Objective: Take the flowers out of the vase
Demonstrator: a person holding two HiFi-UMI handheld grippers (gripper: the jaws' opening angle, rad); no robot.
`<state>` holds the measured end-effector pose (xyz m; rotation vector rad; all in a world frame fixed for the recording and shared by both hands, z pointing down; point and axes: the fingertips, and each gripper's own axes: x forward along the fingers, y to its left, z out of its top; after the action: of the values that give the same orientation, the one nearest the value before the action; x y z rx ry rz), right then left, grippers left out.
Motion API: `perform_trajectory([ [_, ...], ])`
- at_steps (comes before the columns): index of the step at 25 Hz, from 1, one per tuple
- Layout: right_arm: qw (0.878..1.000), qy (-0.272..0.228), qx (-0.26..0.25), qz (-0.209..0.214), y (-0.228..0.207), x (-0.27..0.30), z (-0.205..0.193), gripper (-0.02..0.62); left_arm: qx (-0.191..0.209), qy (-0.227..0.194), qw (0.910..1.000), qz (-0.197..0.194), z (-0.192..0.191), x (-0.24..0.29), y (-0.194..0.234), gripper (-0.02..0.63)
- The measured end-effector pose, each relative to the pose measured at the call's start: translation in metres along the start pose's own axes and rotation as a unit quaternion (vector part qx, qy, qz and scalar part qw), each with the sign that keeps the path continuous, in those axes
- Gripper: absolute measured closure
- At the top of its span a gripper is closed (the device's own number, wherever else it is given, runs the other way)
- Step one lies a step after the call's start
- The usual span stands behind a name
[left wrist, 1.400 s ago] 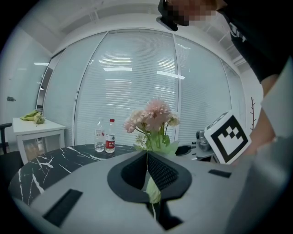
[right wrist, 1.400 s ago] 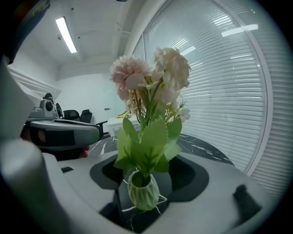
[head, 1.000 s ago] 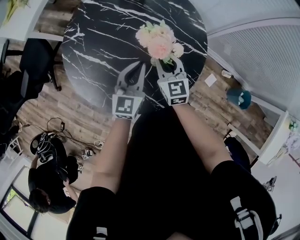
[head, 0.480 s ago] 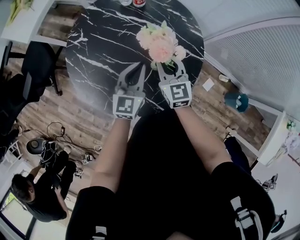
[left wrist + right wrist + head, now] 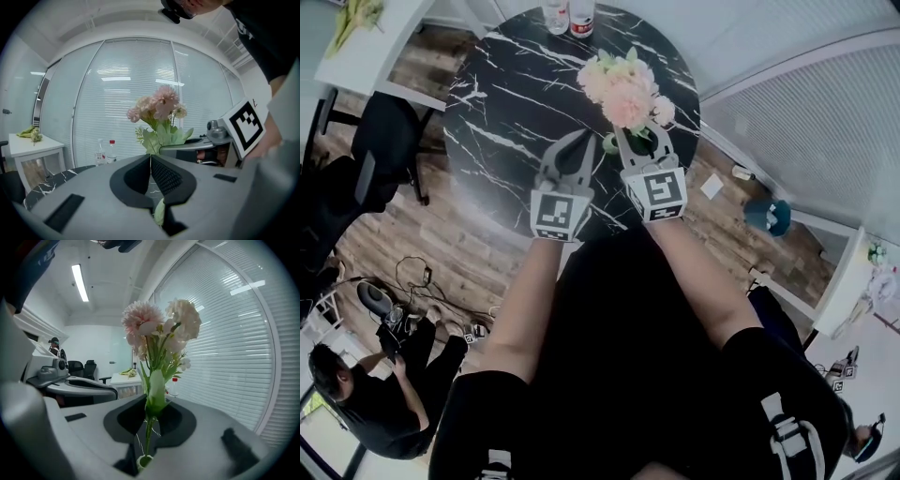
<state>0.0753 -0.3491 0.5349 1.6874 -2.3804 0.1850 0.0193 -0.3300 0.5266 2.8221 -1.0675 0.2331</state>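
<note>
On a wood-plank floor [image 5: 403, 234] stood one round black desk [image 5: 506, 122], marble-patterned with white veins. Two small bottles [image 5: 555, 14] stood together at its far rim, one of them red-capped.

Room: white, lit by a ceiling strip light [image 5: 79, 282]. A curved wall of white slatted blinds [image 5: 806, 122] ran close past the desk's right side. A white side table [image 5: 366, 47] bearing something yellow-green stood beyond the far left. A black office chair [image 5: 384, 150] stood just beside the desk's left edge. A person in dark clothing [image 5: 366, 403] sat on the floor at lower left, well apart from the desk.

Edges and open room: the left and centre of the desk top lay open. The near rim ran beneath both hand-held grippers.

Item: a bunch of pale pink and cream flowers [image 5: 623, 89] with green leaves and stems, held over the right part of the desk. Its long axis was upright, blooms uppermost, the cut stem end lowest and behind the jaws.

Right hand-held gripper [image 5: 151, 411]: jaws pinched on the green stems just under the leaves.

Left hand-held gripper [image 5: 150, 157]: jaws pressed together at the tips, just left of the bunch and beside the right one. A pale green sliver showed in the gap behind its tips; what it was could not be told.
</note>
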Motion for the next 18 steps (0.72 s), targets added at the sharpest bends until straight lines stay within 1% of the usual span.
perform_trajectory([
  [6, 1.0, -0.016, -0.008, 0.004, 0.0, -0.008, 0.035, 0.534, 0.008, -0.014, 0.9999, 0.001, 0.026, -0.007, 0.002, 0.592],
  [10, 1.0, -0.02, -0.007, 0.015, 0.002, -0.013, 0.057, 0.534, 0.016, -0.019, 0.9997, 0.002, 0.039, -0.013, 0.006, 0.592],
  [14, 0.999, -0.012, 0.001, 0.033, 0.013, -0.014, 0.063, 0.534, 0.016, -0.021, 0.9996, 0.011, 0.043, -0.024, 0.015, 0.592],
  [18, 0.998, 0.003, 0.016, 0.058, 0.031, -0.01, 0.059, 0.534, 0.018, -0.022, 0.9993, 0.023, 0.042, -0.035, 0.023, 0.592],
])
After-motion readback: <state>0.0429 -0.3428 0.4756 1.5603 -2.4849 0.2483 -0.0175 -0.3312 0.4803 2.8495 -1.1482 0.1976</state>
